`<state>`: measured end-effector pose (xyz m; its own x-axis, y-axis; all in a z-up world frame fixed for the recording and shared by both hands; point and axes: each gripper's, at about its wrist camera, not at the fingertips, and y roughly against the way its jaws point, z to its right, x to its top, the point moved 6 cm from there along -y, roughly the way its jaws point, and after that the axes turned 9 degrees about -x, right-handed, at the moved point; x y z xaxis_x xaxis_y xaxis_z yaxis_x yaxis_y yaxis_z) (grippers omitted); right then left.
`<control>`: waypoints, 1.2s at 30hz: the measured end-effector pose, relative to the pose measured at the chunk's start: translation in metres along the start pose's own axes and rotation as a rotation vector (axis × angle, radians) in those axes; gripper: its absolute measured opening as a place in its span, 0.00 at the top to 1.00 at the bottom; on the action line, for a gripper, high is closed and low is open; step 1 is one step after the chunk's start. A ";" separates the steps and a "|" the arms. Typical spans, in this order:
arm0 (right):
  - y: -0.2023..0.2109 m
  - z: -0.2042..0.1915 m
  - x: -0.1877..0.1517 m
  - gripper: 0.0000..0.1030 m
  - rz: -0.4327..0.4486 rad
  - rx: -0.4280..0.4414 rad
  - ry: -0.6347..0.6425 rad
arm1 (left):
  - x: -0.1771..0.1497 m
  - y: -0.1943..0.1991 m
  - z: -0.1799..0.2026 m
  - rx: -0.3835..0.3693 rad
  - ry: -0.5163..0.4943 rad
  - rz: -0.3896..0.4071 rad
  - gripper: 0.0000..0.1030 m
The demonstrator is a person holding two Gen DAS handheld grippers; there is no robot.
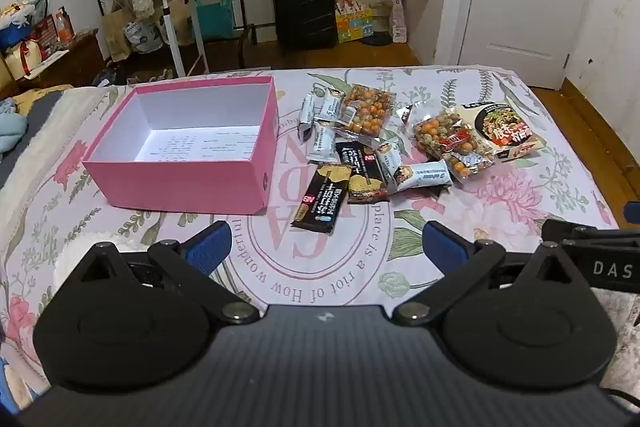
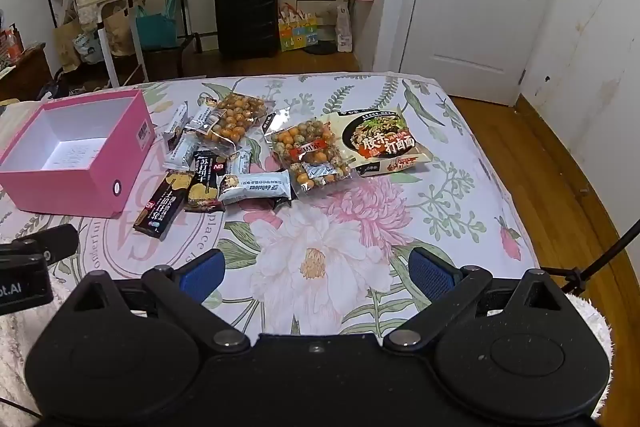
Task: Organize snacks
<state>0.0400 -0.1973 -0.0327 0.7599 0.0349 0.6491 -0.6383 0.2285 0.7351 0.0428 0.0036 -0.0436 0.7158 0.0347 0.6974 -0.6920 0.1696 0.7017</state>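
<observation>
snacks in crinkly plastic wrappers (image 1: 384, 143) lie heaped at 3 o'clock of open pink cardboard box (image 1: 180, 179), within reach; left gripper (image 1: 326, 247) and right gripper (image 2: 316, 271) released, empty.

- The right gripper (image 2: 314, 273) hangs low over the flowered bedspread (image 2: 440, 211), blue pads spread wide with nothing between them
- A pink box (image 2: 86, 183) sits open at the left, white inside
- Just beside it lies a heap of snacks: black cracker packs (image 2: 160, 209), pale bars (image 2: 256, 187), two clear bags of coated nuts (image 2: 312, 155)
- A noodle packet (image 2: 384, 143) lies at the heap's right end, touching one nut bag
- A black suitcase (image 2: 246, 13) stands beyond the bed
</observation>
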 end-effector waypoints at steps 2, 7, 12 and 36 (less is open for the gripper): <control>-0.002 -0.001 0.000 0.03 0.003 0.002 -0.001 | -0.001 0.003 0.003 0.002 -0.016 0.007 0.00; -0.001 0.002 -0.001 0.03 0.010 -0.006 -0.009 | -0.005 0.004 0.003 0.022 -0.010 0.028 0.00; -0.001 0.002 -0.003 0.03 0.004 -0.006 -0.005 | -0.005 0.001 -0.001 0.050 -0.009 0.032 0.00; 0.011 -0.004 -0.001 0.03 0.069 0.000 0.024 | -0.011 -0.005 -0.002 0.080 0.004 0.070 0.00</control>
<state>0.0329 -0.1908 -0.0260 0.7169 0.0742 0.6932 -0.6893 0.2246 0.6888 0.0388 0.0046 -0.0552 0.6654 0.0478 0.7449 -0.7457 0.0870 0.6605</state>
